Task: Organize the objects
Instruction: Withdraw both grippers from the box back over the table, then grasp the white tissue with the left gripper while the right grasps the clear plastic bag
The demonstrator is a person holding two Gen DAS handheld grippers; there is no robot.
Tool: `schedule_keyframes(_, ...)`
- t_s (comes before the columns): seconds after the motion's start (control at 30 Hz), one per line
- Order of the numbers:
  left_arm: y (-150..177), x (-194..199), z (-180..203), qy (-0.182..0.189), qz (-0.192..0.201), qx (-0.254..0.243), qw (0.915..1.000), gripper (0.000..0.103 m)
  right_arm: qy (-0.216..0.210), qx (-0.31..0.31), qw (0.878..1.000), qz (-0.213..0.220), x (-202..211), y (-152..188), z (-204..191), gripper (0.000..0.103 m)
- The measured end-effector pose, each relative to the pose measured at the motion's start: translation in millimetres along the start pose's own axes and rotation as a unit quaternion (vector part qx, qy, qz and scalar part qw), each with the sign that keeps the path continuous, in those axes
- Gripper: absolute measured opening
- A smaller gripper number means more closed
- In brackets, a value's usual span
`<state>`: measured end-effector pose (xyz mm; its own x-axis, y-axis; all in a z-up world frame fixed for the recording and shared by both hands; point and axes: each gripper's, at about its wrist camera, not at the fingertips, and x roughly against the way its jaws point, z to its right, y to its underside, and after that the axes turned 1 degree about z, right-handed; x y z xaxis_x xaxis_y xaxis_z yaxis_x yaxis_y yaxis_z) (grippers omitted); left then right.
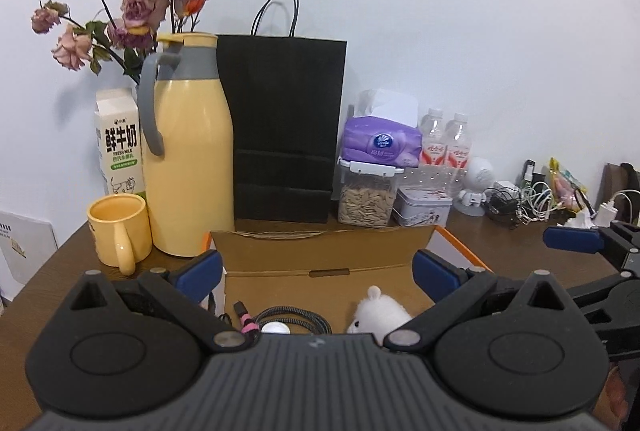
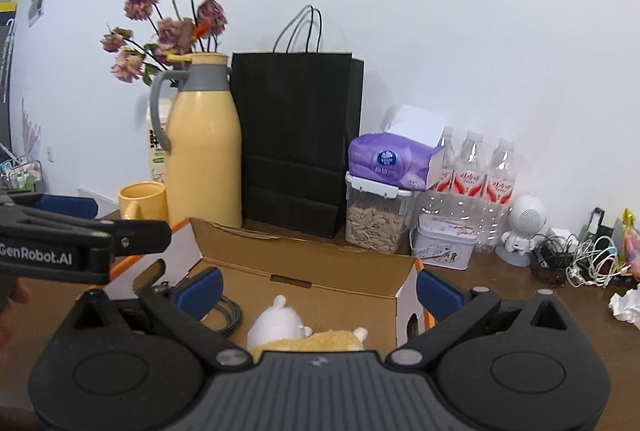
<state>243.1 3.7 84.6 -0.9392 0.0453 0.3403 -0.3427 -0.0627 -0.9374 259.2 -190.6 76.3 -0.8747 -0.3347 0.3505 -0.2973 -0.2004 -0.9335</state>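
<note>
Right wrist view | plush toy (image 2: 304,331) in cardboard box (image 2: 320,279): soft, light, grasp mid-body | my right gripper (image 2: 320,295) and left gripper (image 1: 318,267): both spread, empty

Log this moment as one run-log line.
left gripper: open, empty | right gripper: open, empty | cardboard box: open, holds plush toy, cable | both grippers above box

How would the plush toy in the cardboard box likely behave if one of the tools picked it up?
The plush toy looks fluffy and stuffed, so it would probably squash between the fingers rather than slip. It likely weighs little for its bulk. Lying loose in the open cardboard box, it should lift free and seems unlikely to break.
</note>
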Motion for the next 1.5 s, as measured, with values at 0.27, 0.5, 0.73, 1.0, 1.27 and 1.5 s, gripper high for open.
schedule_keyframes(0.27,17,37,-7,-0.001,-0.009,-0.006,0.9999,0.103,0.0,-0.016,1.0,0.014,52,18,-1,0.103)
schedule_keyframes(0.5,43,63,-23,-0.015,-0.037,0.006,0.9992,0.103,-0.006,-0.034,0.999,-0.007,83,52,0,0.103)
schedule_keyframes(0.73,75,94,-32,-0.016,-0.067,0.009,0.9976,0.103,-0.013,-0.04,0.999,-0.025,113,83,-4,0.103)
schedule_keyframes(1.0,113,112,-33,0.001,-0.118,-0.006,0.993,0.103,-0.03,-0.042,0.997,-0.059,129,113,-14,0.103)
schedule_keyframes(1.27,144,108,-25,0.027,-0.175,-0.014,0.9842,0.103,-0.053,-0.039,0.992,-0.105,119,139,-30,0.103)
schedule_keyframes(1.5,160,98,-14,0.034,-0.195,-0.032,0.9797,0.103,-0.07,-0.032,0.989,-0.125,105,145,-43,0.103)
